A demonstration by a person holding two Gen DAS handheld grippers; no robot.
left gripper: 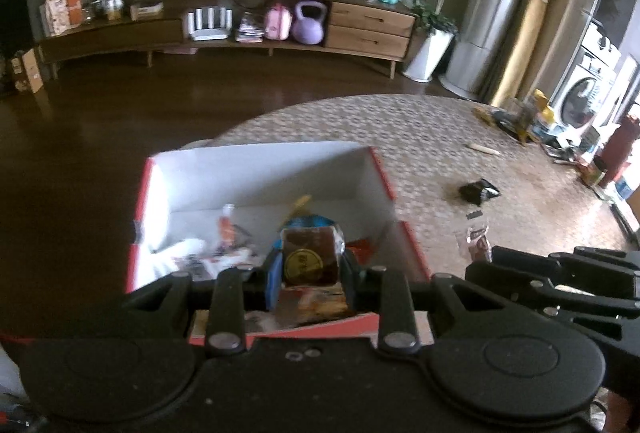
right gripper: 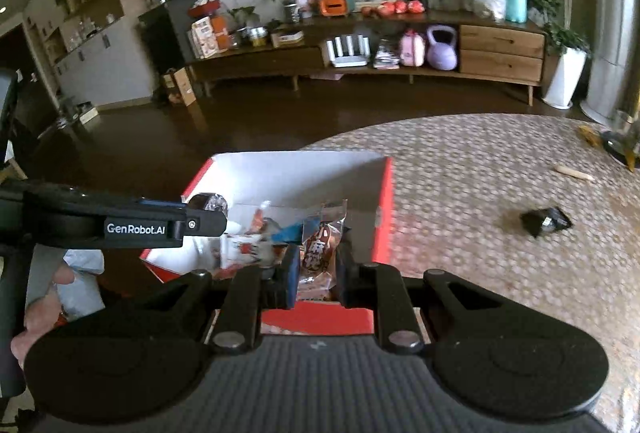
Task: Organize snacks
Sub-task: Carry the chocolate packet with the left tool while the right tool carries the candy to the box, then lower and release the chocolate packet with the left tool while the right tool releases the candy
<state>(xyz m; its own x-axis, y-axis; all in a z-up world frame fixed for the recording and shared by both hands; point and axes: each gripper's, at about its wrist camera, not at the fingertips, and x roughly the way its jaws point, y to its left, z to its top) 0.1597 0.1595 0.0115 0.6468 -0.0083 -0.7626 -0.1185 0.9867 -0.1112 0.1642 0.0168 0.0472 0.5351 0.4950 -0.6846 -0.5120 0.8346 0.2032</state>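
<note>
Left gripper (left gripper: 310, 265) clamped on a square, clear-wrapped brown cake (left gripper: 309, 258) above the red-and-white cardboard box (left gripper: 262, 173); right gripper (right gripper: 316, 267) pinching a crinkly red printed snack bag (right gripper: 320, 249) over the same box. Glossy black packet (right gripper: 545, 221) well off to the right on the pebbled tabletop (right gripper: 480, 169). Box contents blurred, near wall hidden behind the fingers.

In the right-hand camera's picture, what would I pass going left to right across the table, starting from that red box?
Red box, with the right gripper holding a snack packet over it → black wrapper lying alone on the tablecloth → pale stick further back → glass vase at the right edge.
</note>
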